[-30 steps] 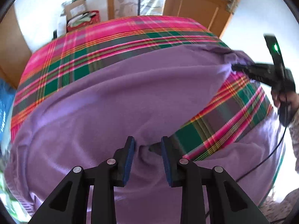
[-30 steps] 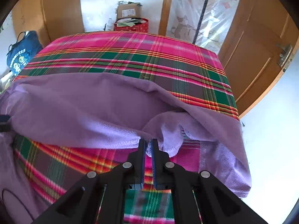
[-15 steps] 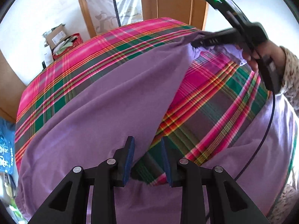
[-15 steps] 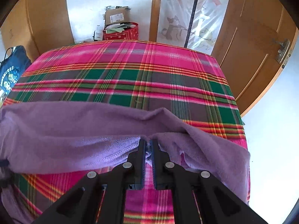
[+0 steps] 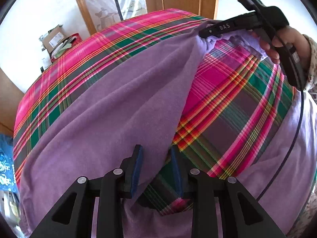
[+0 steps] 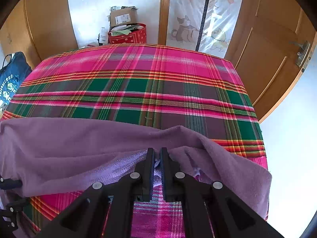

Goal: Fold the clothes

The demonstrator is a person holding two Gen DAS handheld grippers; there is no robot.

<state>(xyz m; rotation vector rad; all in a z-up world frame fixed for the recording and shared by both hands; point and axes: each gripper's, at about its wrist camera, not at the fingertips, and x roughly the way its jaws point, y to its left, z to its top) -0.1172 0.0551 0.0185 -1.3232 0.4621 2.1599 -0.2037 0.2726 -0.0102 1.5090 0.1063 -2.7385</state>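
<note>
So the purple garment (image 5: 111, 107) is a soft fleecy thing, draped across the plaid blanket (image 6: 138, 91) and lifted along one edge, paler on its underside. The right gripper (image 6: 157, 158) is pinching that raised edge, fingers nearly pressed together. The left gripper (image 5: 155, 158) sits spread, cloth between its blue pads. Only the left view shows the hand (image 5: 281, 43) and its cable (image 5: 295, 134); only the right one shows the red bin (image 6: 128, 34) on the far floor.
</note>
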